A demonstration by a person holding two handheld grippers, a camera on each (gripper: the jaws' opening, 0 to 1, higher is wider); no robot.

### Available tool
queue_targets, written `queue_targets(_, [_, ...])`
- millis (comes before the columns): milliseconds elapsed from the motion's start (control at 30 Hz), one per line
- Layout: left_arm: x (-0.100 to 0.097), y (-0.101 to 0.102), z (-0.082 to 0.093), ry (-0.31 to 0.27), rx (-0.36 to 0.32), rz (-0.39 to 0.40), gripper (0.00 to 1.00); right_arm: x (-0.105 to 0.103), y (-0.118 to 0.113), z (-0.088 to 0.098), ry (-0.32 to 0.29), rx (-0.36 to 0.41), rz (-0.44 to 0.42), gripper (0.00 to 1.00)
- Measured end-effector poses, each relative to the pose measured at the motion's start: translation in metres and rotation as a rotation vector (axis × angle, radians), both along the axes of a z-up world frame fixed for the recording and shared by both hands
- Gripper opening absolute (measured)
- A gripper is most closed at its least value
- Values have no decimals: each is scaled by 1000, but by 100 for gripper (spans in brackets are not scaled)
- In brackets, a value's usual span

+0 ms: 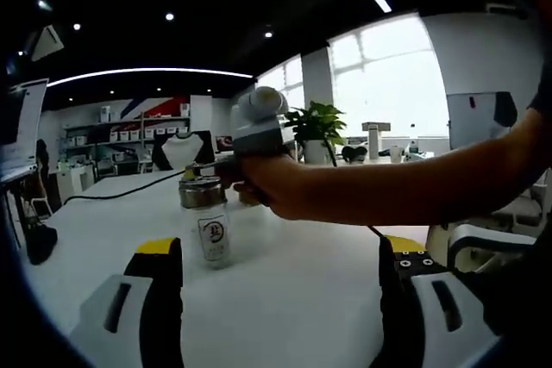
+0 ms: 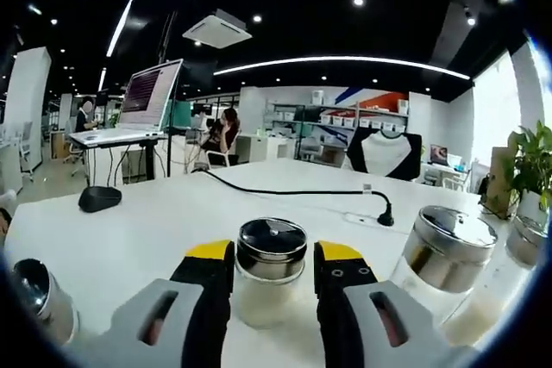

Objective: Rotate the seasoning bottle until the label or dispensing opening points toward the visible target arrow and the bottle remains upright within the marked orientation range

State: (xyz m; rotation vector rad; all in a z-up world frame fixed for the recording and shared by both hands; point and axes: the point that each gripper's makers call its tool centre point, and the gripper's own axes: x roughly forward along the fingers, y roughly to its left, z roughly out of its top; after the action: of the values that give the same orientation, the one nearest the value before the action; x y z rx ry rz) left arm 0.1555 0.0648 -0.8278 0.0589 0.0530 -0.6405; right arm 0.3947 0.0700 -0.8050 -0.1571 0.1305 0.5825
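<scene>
Standing upright on the white worktop (image 1: 302,299), the seasoning bottle (image 2: 270,271) sits between the two yellow-tipped jaws of your right hand-held gripper (image 2: 272,275); the jaws sit against its sides just under the shiny metal cap, so the gripper looks clamped on it.

Left gripper view, items:
- Your left hand-held gripper (image 1: 280,266), jaws spread wide apart with only bare worktop between them, nothing grasped.
- The same seasoning bottle (image 1: 207,221), ahead of the left jaw and slightly inward of it, clear glass with a small label facing the camera and white contents in the lower part.
- Your right hand (image 1: 276,185), reaching in from the right side and holding the grey body of the right hand-held gripper, whose tips meet the bottle's cap region.
- Potted plant (image 1: 317,127) well beyond the bottle, by the bright window.

Right gripper view, items:
- Second jar (image 2: 444,265), metal-lidded, just to the right of the right jaw, tilted in the fisheye.
- Third jar (image 2: 39,295), at the far left of the left jaw, near the edge.
- Black cable (image 2: 293,191) with a plug, lying across the worktop beyond the jaws.
- Black mouse-like object (image 2: 99,198), far ahead to the left.
</scene>
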Motion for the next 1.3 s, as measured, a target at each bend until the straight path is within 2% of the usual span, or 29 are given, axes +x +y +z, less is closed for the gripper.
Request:
queue_targets(167, [1, 0, -1, 4, 0, 6, 100, 5, 3, -6, 31, 38, -1, 32])
queue_targets(433, [2, 0, -3, 5, 14, 18, 100, 1, 0, -3, 22, 91, 28, 31])
queue_targets(533, [3, -2, -5, 7, 19, 17, 100, -5, 2, 2, -13, 101, 69, 31])
queue_targets(633, [2, -2, -6, 9, 25, 15, 100, -11, 1, 2, 3, 96, 90, 31])
queue_targets(733, [3, 0, -5, 4, 24, 22, 100, -25, -4, 12, -12, 127, 120, 31])
queue_targets(767, [4, 2, -3, -6, 20, 32, 100, -37, -8, 17, -27, 128, 148, 31])
queue_targets(867, [3, 2, -1, -15, 18, 32, 99, -56, -14, 22, -44, 124, 170, 31])
queue_targets(967, [4, 4, -1, -12, 14, 49, 99, -73, -20, 27, -39, 154, 201, 31])
queue_targets(1100, [3, 2, 0, -22, 14, 47, 97, -91, -28, 31, -55, 145, 219, 31])
queue_targets(1300, [3, -7, 6, -66, 36, 14, 86, -111, -43, 29, -32, 163, 223, 31])
